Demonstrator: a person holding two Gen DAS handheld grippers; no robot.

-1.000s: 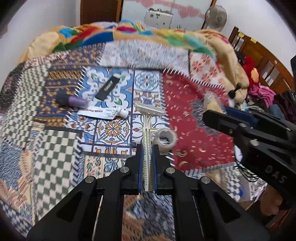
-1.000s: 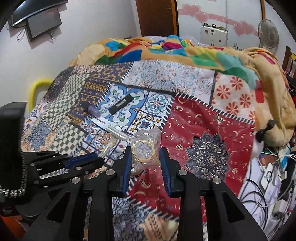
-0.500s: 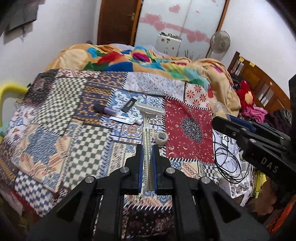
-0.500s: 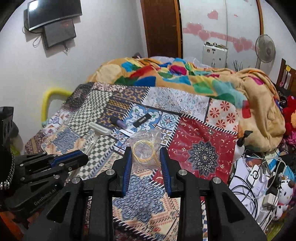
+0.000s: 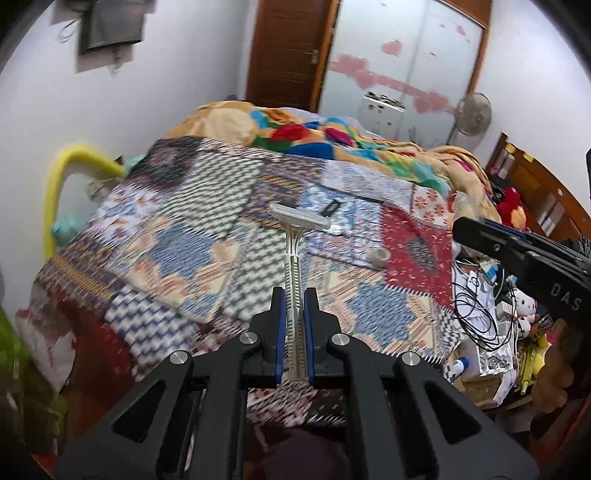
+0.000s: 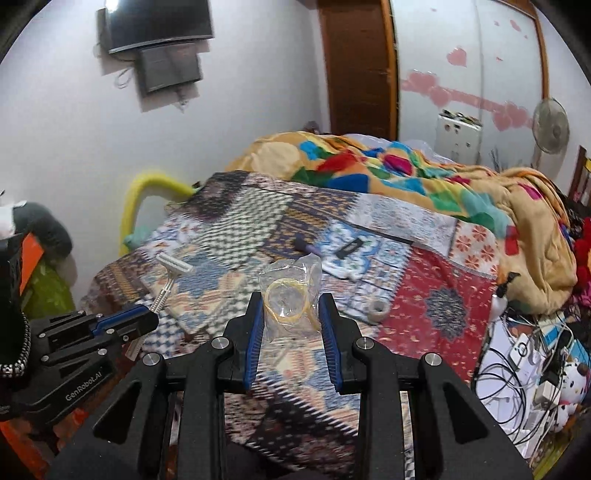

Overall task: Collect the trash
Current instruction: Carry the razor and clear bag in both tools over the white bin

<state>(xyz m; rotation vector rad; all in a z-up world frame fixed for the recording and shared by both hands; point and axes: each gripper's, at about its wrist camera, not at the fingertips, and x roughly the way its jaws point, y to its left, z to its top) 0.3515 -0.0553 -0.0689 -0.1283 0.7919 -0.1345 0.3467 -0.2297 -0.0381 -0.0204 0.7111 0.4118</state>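
My left gripper (image 5: 294, 295) is shut on a white disposable razor (image 5: 295, 236), head pointing away, held in the air off the near end of the bed. It also shows in the right wrist view (image 6: 147, 317) with the razor (image 6: 168, 275). My right gripper (image 6: 291, 299) is shut on a clear plastic bag (image 6: 291, 291) holding a yellow rubber band. It shows at the right of the left wrist view (image 5: 461, 230). On the patchwork bedspread (image 6: 436, 295) lie a tape roll (image 6: 377, 306), a purple-capped tube (image 6: 306, 246), a black wrapper (image 6: 351, 248) and a white tube (image 6: 338, 269).
A bunched colourful blanket (image 6: 406, 173) covers the far end of the bed. Tangled cables and soft toys (image 6: 532, 354) crowd the floor on the right. A yellow tube frame (image 6: 136, 206) stands at the bed's left. A wall TV (image 6: 159, 22), wooden door and fan are behind.
Both grippers have pulled back and up from the bed with the razor and the bag held. The bed now looks smaller and farther, and more of the room shows.
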